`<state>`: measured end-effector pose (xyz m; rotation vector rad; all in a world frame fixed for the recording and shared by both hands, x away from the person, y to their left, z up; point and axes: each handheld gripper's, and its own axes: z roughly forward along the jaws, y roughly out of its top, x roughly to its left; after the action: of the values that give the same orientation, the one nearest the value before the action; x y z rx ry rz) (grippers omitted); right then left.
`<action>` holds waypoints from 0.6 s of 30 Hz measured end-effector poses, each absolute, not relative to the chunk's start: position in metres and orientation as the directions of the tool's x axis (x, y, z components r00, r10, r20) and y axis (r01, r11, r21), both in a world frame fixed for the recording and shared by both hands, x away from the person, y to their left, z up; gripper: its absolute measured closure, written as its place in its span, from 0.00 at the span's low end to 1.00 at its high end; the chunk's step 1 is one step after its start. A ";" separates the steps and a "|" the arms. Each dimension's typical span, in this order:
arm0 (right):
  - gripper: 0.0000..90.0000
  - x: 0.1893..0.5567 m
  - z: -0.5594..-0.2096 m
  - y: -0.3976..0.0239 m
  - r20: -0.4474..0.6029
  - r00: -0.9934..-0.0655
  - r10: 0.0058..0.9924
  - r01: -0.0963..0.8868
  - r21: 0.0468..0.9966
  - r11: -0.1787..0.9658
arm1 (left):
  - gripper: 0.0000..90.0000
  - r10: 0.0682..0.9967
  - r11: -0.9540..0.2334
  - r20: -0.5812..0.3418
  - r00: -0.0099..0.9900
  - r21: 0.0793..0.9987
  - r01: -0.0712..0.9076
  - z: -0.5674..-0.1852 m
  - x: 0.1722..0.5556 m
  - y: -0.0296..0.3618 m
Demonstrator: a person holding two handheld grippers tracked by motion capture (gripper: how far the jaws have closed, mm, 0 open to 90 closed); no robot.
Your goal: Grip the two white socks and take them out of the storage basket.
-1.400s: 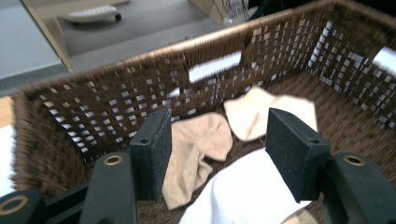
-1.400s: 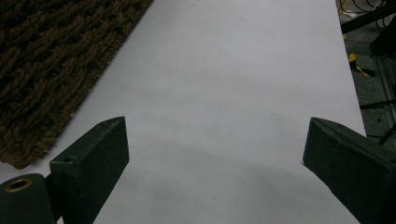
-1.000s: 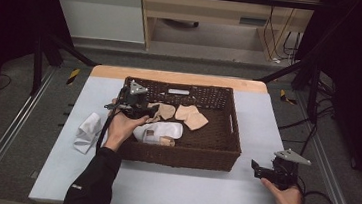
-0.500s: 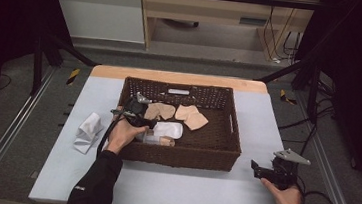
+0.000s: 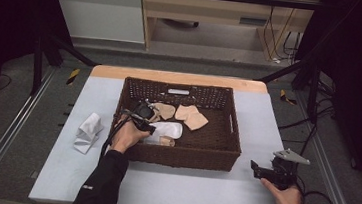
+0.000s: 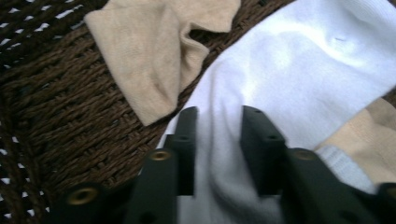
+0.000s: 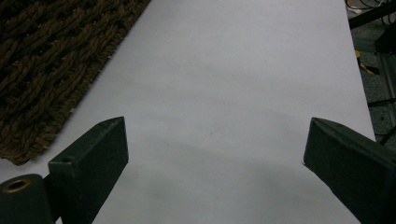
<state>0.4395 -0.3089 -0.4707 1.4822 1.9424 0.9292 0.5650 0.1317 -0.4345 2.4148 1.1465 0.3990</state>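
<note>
A dark wicker basket [image 5: 184, 155] stands mid-table. Inside it lies a white sock [image 5: 167, 129], with tan socks [image 5: 191, 117] behind it and a small tan piece [image 5: 167, 141] at its front. My left gripper [image 5: 147, 125] is down in the basket's left half. In the left gripper view its jaws stand close together, pinching a fold of the white sock [image 6: 289, 70] at the tips [image 6: 218, 116]; a tan sock [image 6: 149, 51] lies beside it. My right gripper [image 5: 258, 169] rests on the table right of the basket, wide open [image 7: 215, 140] over bare tabletop.
A crumpled white cloth [image 5: 87, 132] lies on the table left of the basket. The basket's corner [image 7: 46, 56] is close on the left in the right gripper view. A cable [image 5: 317, 200] trails from the right gripper toward the table's right edge.
My left gripper moved from the basket's back left toward the front and came down onto the white sock. The right gripper stayed put.
</note>
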 end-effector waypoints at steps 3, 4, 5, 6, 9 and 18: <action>0.08 0.439 -0.471 -0.309 0.003 -0.264 0.964 0.607 0.778 0.164 | 0.88 0.786 -0.554 0.057 0.616 0.505 0.661 -0.433 0.565 0.133; 0.08 0.439 -0.471 -0.309 0.003 -0.265 0.964 0.606 0.778 0.164 | 0.92 0.788 -0.548 0.046 0.615 0.508 0.664 -0.432 0.565 0.134; 0.08 0.439 -0.471 -0.309 0.003 -0.264 0.965 0.606 0.778 0.163 | 0.95 0.790 -0.539 0.036 0.612 0.517 0.665 -0.431 0.565 0.135; 0.08 0.439 -0.470 -0.309 0.005 -0.264 0.964 0.607 0.778 0.162 | 0.96 0.791 -0.529 0.025 0.611 0.530 0.663 -0.430 0.565 0.137; 0.08 0.439 -0.470 -0.310 0.002 -0.264 0.965 0.603 0.780 0.164 | 0.97 0.799 -0.500 0.009 0.602 0.568 0.654 -0.426 0.564 0.140; 0.08 0.439 -0.470 -0.310 0.008 -0.261 0.965 0.604 0.782 0.157 | 0.97 0.836 -0.328 -0.037 0.547 0.766 0.553 -0.405 0.556 0.153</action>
<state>0.4391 -0.3095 -0.4697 1.4865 1.9342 0.9380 0.5563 0.1529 -0.4048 2.0262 1.1178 0.4756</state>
